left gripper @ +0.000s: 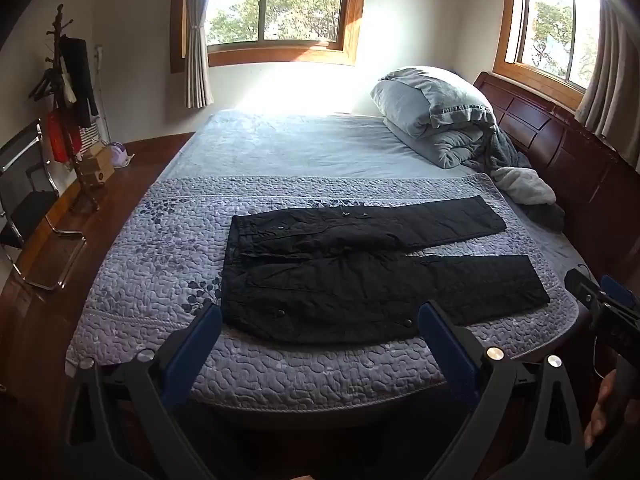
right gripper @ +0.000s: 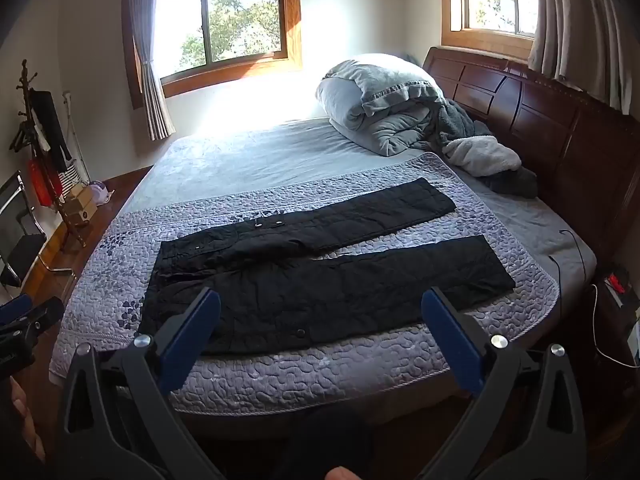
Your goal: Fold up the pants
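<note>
On the quilted bedspread (left gripper: 168, 248) the black pants (left gripper: 360, 280) lie flat and unfolded, waistband left, and we hover our left gripper (left gripper: 320, 320) and right gripper (right gripper: 320, 308), fingers wide apart and empty, so next we'd reach down and pinch an edge.

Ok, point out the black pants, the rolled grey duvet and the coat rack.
black pants (left gripper: 360, 296): left wrist view, near leg's thigh.
rolled grey duvet (right gripper: 372, 96): right wrist view, top of the roll.
coat rack (left gripper: 64, 92): left wrist view, its pole.
</note>
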A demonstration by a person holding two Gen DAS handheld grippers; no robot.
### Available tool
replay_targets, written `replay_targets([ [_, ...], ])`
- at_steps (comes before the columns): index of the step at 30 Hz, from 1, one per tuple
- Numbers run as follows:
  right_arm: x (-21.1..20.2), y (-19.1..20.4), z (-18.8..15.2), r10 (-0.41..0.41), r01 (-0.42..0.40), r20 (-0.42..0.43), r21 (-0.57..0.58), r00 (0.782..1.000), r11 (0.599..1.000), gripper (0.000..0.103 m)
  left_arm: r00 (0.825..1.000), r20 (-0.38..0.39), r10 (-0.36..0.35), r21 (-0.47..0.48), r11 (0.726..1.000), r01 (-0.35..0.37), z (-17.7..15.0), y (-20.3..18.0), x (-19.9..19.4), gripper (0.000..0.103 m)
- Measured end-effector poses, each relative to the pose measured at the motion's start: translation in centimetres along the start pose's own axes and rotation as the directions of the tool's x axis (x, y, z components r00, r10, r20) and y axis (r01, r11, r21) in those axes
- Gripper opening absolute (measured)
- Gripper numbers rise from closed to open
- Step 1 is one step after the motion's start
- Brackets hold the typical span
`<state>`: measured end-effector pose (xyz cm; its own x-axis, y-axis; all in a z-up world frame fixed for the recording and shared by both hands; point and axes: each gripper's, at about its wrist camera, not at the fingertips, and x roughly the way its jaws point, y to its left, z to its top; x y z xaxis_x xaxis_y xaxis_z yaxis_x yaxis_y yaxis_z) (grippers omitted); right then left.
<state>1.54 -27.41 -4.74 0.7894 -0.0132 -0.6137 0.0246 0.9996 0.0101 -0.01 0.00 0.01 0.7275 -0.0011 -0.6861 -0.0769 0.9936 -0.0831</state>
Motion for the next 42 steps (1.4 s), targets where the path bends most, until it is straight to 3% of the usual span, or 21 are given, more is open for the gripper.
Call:
replay_targets([
  [11,-0.1,-0.2,0.1,0.0,0.0,0.001,-0.001,1.0,1.0,0.101,1.0,-0.001,-0.002,0.005,1.0,0.002,0.0,0.0,0.0,0.099],
  [22,0.3,-0.1,-0.2,-0.001,0.001,-0.003,-0.002,1.0,1.0,0.101,1.0,-0.002,0.002,0.011,1.0,-0.002,0.3,2.5,-0.4,0.1],
  [42,0.4,0.2,0.0,-0.001,0.001,-0.002,-0.005,1.0,1.0,0.101,1.0,0.006,0.024,0.016,1.0,-0.024,0.6,0.7,0.0,0.1],
])
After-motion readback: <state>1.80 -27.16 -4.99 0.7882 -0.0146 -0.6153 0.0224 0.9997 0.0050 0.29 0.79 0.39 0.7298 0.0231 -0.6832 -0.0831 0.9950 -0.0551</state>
